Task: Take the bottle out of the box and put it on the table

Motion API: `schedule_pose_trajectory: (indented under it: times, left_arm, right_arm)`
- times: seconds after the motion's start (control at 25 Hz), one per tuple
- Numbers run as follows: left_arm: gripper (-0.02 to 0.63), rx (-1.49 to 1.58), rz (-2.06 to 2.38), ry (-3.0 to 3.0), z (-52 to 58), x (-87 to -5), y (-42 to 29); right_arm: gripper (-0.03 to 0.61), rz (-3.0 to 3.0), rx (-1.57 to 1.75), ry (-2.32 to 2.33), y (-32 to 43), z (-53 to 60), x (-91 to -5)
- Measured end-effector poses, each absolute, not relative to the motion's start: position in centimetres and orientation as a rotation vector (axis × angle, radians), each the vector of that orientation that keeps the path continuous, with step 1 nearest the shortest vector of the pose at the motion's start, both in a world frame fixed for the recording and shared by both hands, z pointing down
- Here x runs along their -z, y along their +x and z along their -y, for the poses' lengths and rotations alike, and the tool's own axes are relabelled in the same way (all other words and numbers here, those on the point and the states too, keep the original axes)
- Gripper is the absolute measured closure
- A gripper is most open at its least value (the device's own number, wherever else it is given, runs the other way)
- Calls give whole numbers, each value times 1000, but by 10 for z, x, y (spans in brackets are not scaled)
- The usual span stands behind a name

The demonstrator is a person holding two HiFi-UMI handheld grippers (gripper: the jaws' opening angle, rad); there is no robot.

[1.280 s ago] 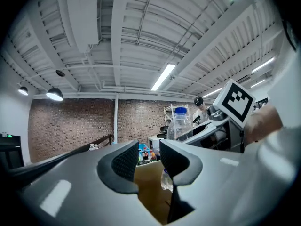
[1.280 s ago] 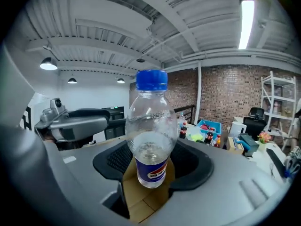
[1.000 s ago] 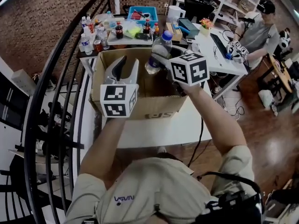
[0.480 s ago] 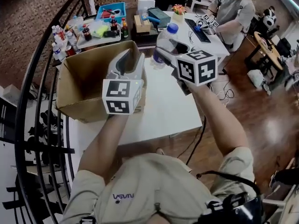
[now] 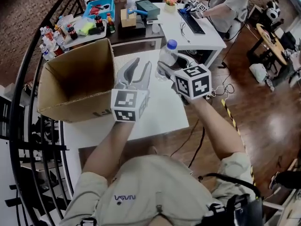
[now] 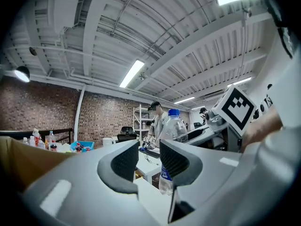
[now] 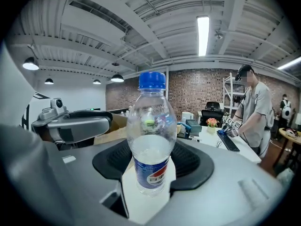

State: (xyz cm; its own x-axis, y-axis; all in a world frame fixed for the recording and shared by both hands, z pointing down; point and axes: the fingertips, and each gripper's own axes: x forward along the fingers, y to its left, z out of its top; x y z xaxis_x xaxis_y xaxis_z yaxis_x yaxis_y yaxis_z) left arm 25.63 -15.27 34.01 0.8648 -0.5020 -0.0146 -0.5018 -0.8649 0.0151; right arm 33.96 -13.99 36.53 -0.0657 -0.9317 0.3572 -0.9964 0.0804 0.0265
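Right tongs [image 5: 165, 68] gripping clear plastic bottle with blue cap [image 5: 168, 54] at lower body, upright, out of brown cardboard box [image 5: 70, 109], hanging over white counter [image 5: 162, 114]. Left tongs [image 5: 141, 66] gaping, holding nothing, just beside bottle.

Advising: lowering straight, base flat, releasing only once seated.

Box occupying counter's left. Left tongs crowding set-down spot. Counter's far edge near.

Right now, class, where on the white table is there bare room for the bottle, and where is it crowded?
Bare: the white table from the cardboard box to its right edge, below the water bottle in the right gripper, and the near strip before the box. Crowded: the dark table behind, with drinks and a blue tray.
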Motion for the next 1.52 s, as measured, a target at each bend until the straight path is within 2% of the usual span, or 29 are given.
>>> schedule_pose_trajectory:
  times: [0.4, 0.8, 1.52]
  left_arm:
    - [499, -80, 887, 2909, 155, -438, 262]
    - [499, -252, 860, 2865, 152, -507, 260]
    - [499, -255, 871, 2860, 155, -520, 265]
  right_arm:
    - [313, 2045, -413, 1920, 370, 137, -493]
    - [310, 1988, -477, 1893, 365, 142, -572]
    - [280, 1981, -550, 1927, 368, 133, -607]
